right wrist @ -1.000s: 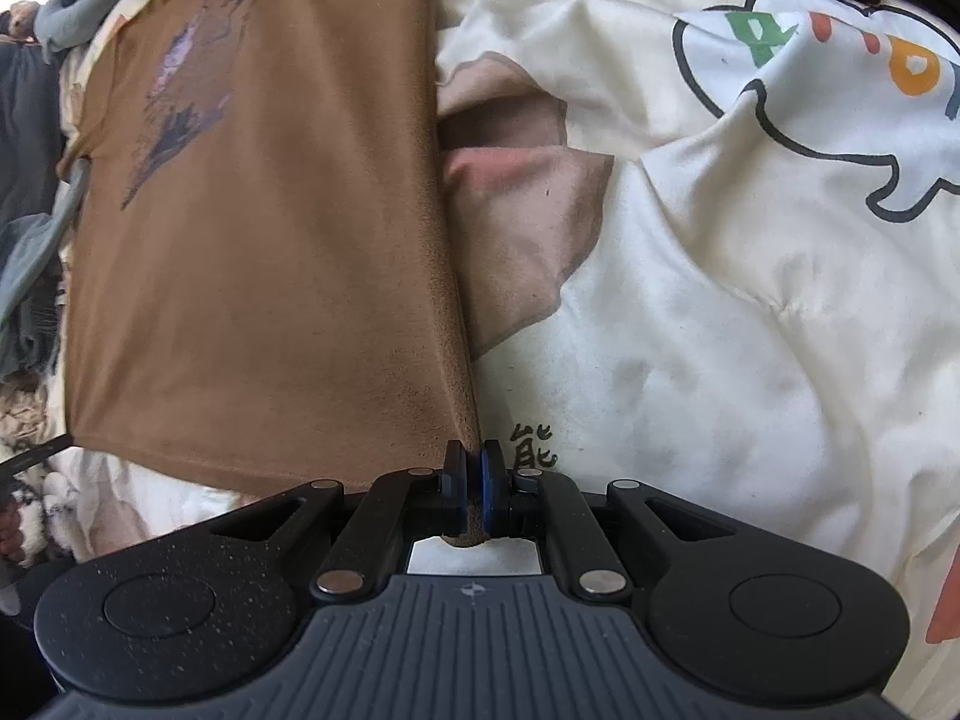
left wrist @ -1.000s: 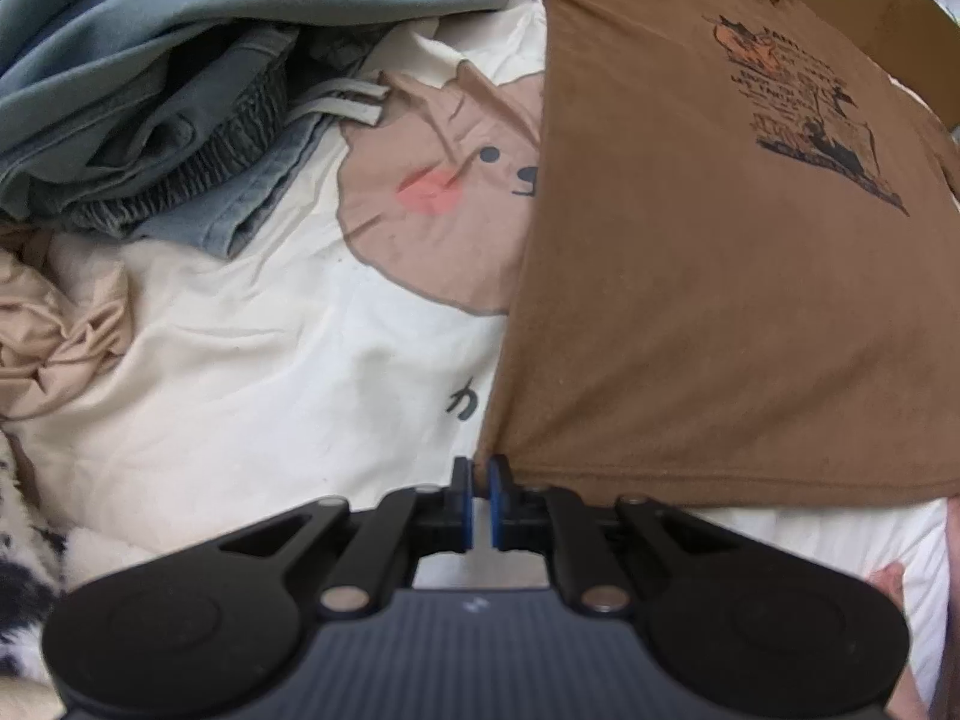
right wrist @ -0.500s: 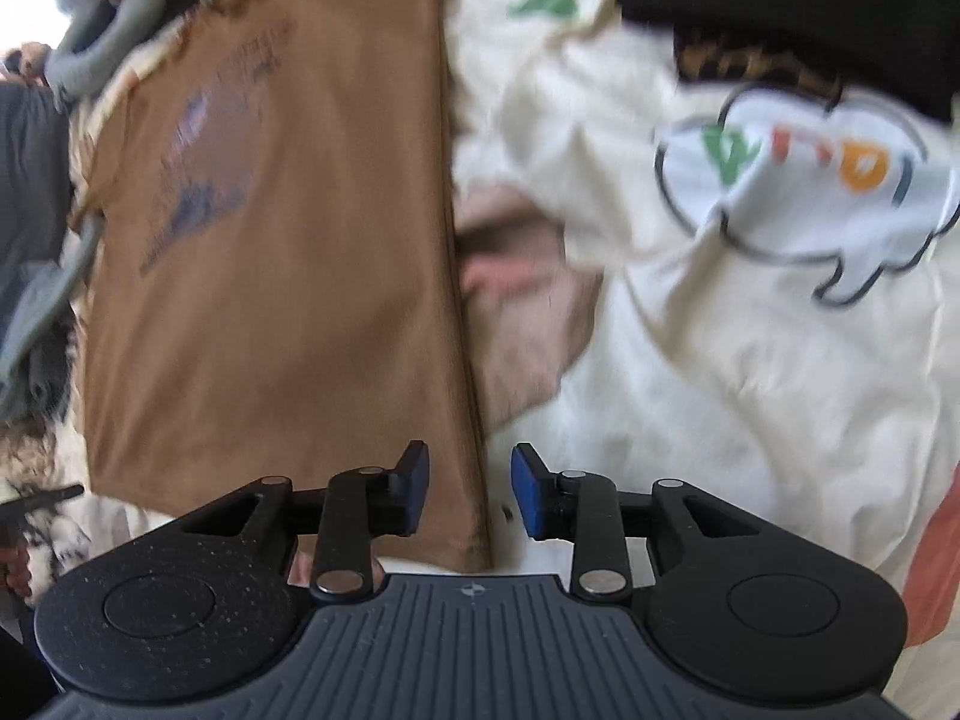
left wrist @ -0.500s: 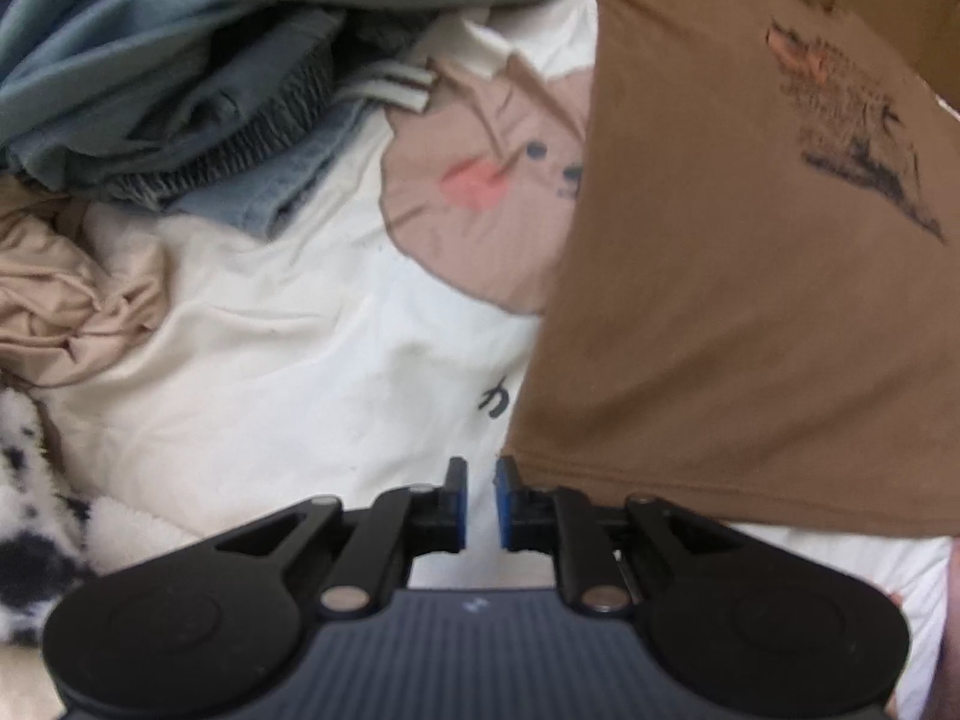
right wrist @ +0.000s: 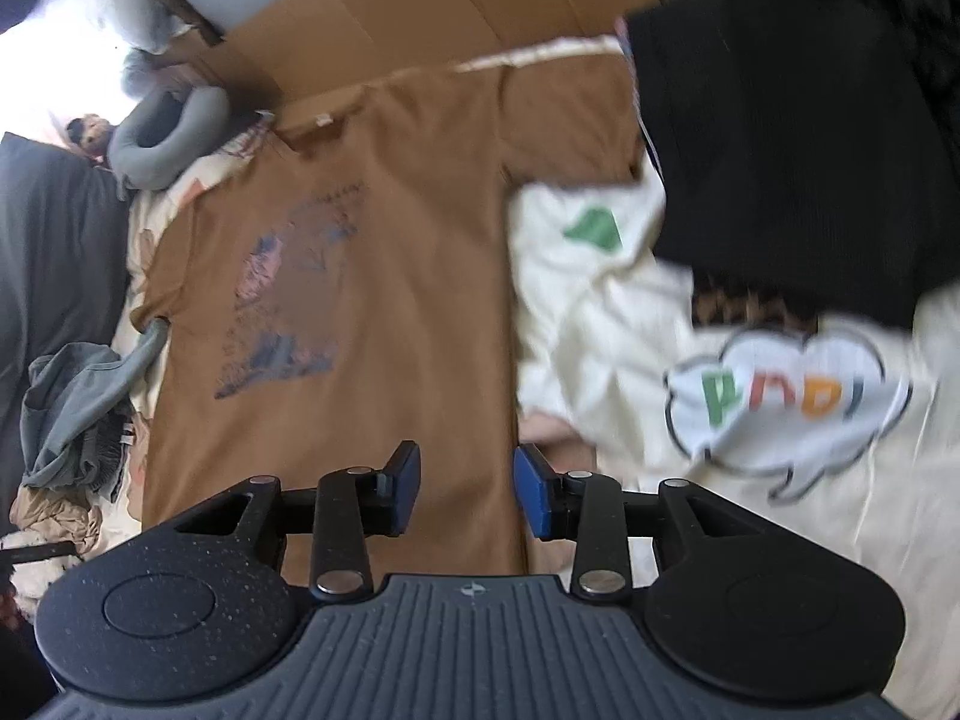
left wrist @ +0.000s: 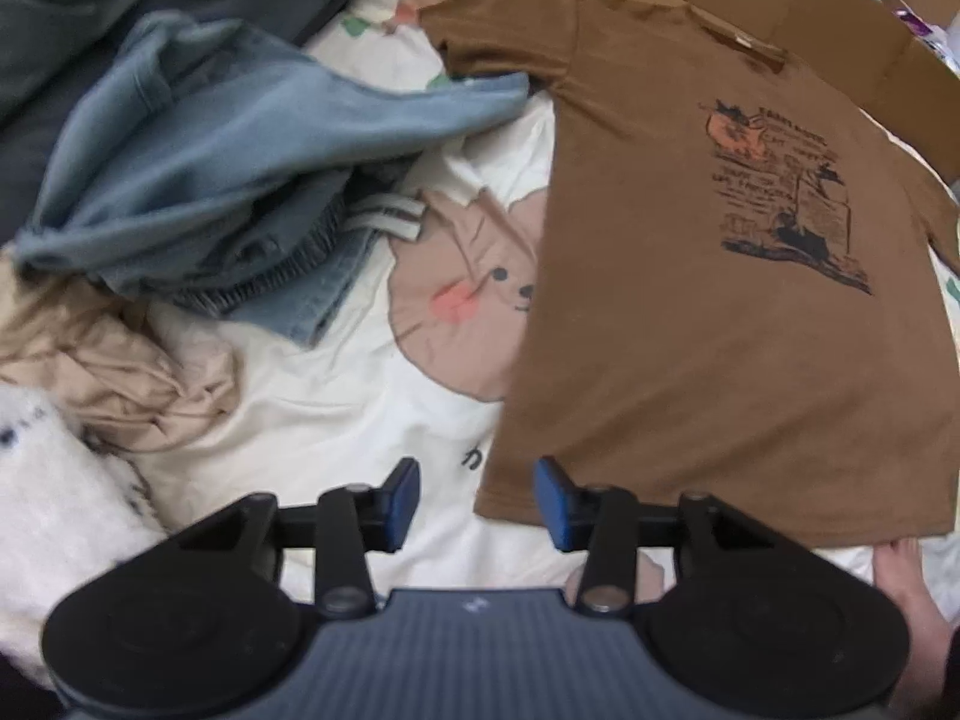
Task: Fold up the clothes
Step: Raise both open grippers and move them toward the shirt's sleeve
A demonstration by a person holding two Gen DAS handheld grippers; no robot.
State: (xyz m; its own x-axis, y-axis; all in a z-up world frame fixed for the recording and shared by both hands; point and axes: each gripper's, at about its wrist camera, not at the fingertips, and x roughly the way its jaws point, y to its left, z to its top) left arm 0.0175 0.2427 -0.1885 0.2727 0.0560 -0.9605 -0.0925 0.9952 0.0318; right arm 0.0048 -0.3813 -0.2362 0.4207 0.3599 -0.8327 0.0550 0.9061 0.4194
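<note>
Brown T-shirt spread flat, print side up, on cream cartoon-print bedding; hem nearest both cameras, collar toward cardboard at far side

Left gripper: jaws opening, nothing between pads, poised above hem corner of shirt. Right gripper: jaws opening, nothing gripped, poised above opposite hem corner. Both released, clear of fabric

Judged step: spreading done, first fold not yet begun

Hazards from here:
- Blue denim pile touching left sleeve; risk of snagging or dragging into fold if sleeve taken from that side
- Black garment overlapping right sleeve; likely to pin sleeve and skew fold
- Bedding soft and wrinkled; risk of pinching sheet together with shirt on deep grasp
- Thin jersey; single-layer grasp likely to separate front from back and leave creases
- Uneven lift between two grippers likely to twist fold line
</note>
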